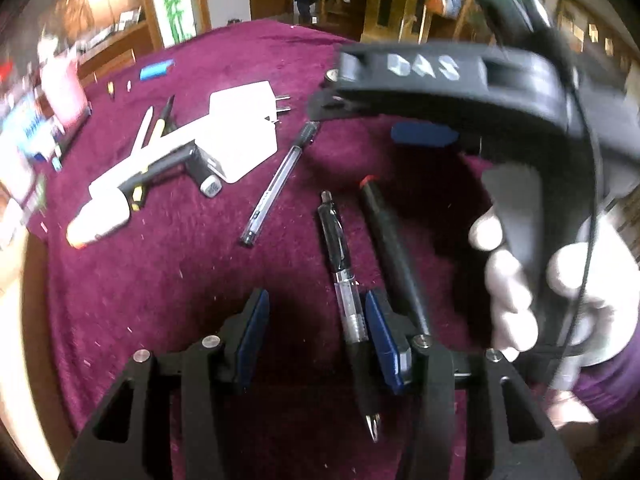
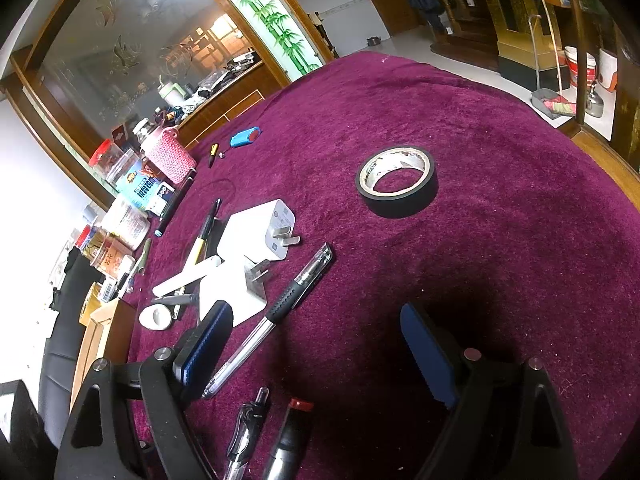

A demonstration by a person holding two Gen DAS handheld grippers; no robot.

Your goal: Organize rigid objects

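On the purple tablecloth (image 1: 168,272) lie a clear gel pen with black clip (image 1: 344,276), a black marker with a red end (image 1: 390,248) beside it, and a capped clear pen (image 1: 276,184). My left gripper (image 1: 316,340) is open and empty just above the cloth; the gel pen lies by its right finger. My right gripper (image 2: 316,356) is open and empty above the cloth, and it also shows in the left wrist view (image 1: 452,88). In the right wrist view I see the capped pen (image 2: 276,312), gel pen (image 2: 246,432), marker (image 2: 290,440), two white chargers (image 2: 260,236) and a black tape roll (image 2: 396,180).
White chargers (image 1: 244,128), a white tube (image 1: 100,216) and pencils (image 1: 160,124) lie to the left. A blue lighter (image 2: 245,136) sits far back. Jars, a pink holder (image 2: 166,154) and boxes crowd the table's left edge. A wooden rim (image 2: 604,160) bounds the right.
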